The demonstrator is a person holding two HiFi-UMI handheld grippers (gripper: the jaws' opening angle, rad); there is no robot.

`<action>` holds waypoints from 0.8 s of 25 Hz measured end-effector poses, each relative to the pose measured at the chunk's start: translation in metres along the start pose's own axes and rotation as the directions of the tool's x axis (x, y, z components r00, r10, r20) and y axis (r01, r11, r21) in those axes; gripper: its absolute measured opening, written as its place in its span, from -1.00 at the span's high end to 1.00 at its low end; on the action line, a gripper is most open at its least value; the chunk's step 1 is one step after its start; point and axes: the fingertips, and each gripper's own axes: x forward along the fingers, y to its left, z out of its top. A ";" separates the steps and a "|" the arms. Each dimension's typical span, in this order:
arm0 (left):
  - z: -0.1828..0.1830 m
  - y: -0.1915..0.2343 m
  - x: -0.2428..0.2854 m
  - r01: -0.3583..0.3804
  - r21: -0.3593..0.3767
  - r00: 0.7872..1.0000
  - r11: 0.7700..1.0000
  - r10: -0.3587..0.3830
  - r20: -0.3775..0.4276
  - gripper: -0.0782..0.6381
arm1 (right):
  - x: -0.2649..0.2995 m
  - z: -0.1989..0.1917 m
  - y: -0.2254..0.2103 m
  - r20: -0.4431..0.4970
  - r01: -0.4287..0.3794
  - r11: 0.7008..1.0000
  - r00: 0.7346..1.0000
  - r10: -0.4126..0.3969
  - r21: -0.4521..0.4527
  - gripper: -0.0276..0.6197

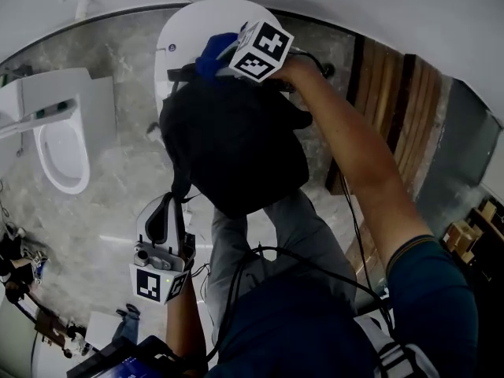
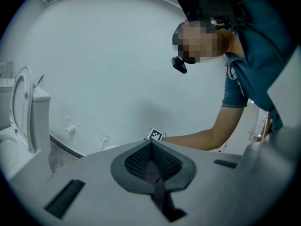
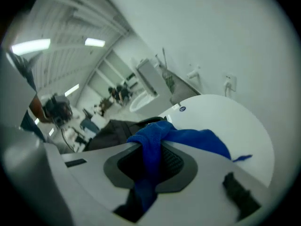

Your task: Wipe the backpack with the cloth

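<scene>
The black backpack (image 1: 232,144) fills the middle of the head view, its top against the white round tabletop (image 1: 197,26). My right gripper (image 1: 206,63) is at the backpack's top edge, shut on a blue cloth (image 1: 214,52). In the right gripper view the blue cloth (image 3: 188,138) bunches out of the jaws of the right gripper (image 3: 157,147), with the backpack (image 3: 110,130) just beyond. My left gripper (image 1: 167,215) sits below the backpack, shut on a dark strap (image 1: 178,189) that runs down from it. That strap (image 2: 153,175) shows as a dark strip between the left gripper's (image 2: 151,149) jaws.
A white toilet (image 1: 63,144) stands on the marble floor at the left. Wooden slats (image 1: 394,105) line the right side. The person's grey trouser legs (image 1: 276,227) are under the backpack. Cables and small gear lie at the lower left (image 1: 31,290).
</scene>
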 end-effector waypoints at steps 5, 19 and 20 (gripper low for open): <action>-0.001 0.015 -0.027 -0.071 -0.065 0.994 0.995 0.076 0.082 0.77 | 0.044 0.002 0.011 -0.331 0.063 0.939 0.926 -0.182 -0.339 0.73; -0.011 0.075 -0.121 -0.190 -0.103 0.962 0.976 0.206 0.179 0.77 | 0.120 0.038 0.110 -0.338 -0.040 0.937 0.937 -0.085 -0.346 0.73; -0.013 0.081 -0.125 -0.192 -0.099 0.961 0.976 0.208 0.184 0.77 | 0.131 0.042 0.106 -0.403 -0.046 0.922 0.907 -0.123 -0.386 0.73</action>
